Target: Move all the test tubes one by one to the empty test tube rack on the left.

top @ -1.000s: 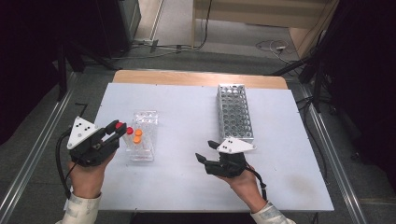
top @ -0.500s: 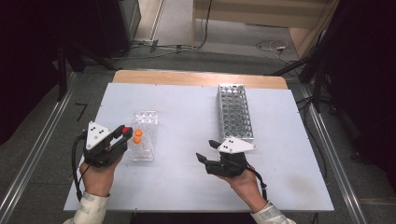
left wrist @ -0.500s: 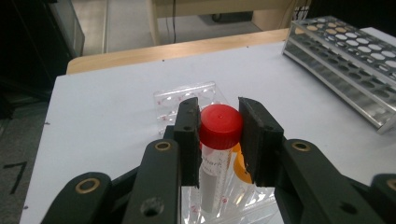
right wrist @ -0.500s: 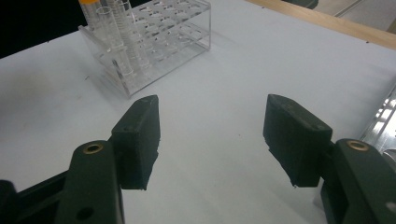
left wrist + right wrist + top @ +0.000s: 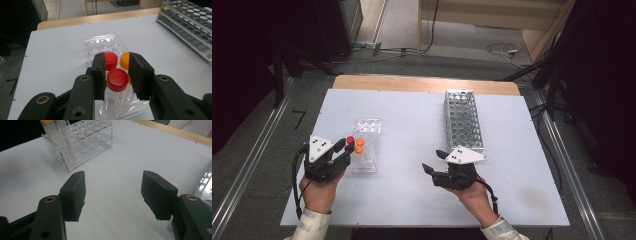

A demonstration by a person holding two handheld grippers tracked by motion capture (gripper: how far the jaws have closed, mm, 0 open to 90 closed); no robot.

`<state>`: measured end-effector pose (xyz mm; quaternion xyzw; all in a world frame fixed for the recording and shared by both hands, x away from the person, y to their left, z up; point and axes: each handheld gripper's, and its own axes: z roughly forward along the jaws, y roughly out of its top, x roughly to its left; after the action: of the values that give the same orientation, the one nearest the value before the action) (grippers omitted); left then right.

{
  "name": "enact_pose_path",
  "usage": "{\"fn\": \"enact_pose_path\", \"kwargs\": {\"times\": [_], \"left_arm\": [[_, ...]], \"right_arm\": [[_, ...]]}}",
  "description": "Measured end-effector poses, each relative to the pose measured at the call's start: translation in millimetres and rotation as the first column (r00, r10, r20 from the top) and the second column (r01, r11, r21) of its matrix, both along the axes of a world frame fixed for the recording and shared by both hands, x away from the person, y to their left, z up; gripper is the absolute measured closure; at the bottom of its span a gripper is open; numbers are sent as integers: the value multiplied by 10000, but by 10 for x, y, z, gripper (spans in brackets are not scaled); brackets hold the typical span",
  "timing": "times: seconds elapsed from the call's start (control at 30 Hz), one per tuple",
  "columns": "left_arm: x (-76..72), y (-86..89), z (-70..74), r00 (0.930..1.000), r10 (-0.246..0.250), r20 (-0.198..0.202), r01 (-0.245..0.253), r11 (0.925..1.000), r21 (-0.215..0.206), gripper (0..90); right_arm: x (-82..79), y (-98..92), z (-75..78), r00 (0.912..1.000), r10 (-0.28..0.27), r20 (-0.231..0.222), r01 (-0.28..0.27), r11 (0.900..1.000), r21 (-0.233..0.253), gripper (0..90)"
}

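Note:
My left gripper [image 5: 117,57] is shut on a red-capped clear tube [image 5: 117,80]. The tube stands upright with its lower end in the front row of a clear plastic rack [image 5: 100,42]. Just behind it in the rack stand another red-capped tube [image 5: 110,60] and an orange-capped tube [image 5: 124,61]. In the high view this gripper [image 5: 347,147] is at the rack's [image 5: 368,127] left front corner. My right gripper [image 5: 433,160] hovers open over bare table, right of the rack, with nothing between its jaws [image 5: 113,185].
A metal wire tube rack [image 5: 463,120] stands at the back right, beyond the right gripper; its side shows in the left gripper view [image 5: 190,22]. The white table [image 5: 407,115] has a wooden strip along its far edge. Dark floor and cables lie beyond.
My left gripper has moved right and a little forward with the red-capped tube, from beside the clear rack to its front-left corner. The right gripper has stayed still.

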<state>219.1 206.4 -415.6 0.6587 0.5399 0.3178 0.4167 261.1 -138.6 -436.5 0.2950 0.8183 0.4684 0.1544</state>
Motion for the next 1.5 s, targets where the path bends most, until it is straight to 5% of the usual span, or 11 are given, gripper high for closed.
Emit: {"fn": "enact_pose_path", "kwargs": {"times": [0.27,0.5,0.77,1.5], "left_arm": [[-23,11,25,9999,-88,72,91,9995,-305,586],[-33,23,73,9992,-399,57,403,9947,-946,431],[-21,24,100,9992,-385,-105,370,9920,-1204,221],[-49,169,77,9997,-258,46,262,9904,-1355,189]], "right_arm": [[10,-13,1,10000,-70,-43,71,10000,21,342],[23,-20,-2,9999,-105,-54,105,9999,6,337],[31,-31,-6,9998,-173,-60,173,9999,3,336],[107,-200,46,9974,-718,-24,718,9972,211,317]]}}
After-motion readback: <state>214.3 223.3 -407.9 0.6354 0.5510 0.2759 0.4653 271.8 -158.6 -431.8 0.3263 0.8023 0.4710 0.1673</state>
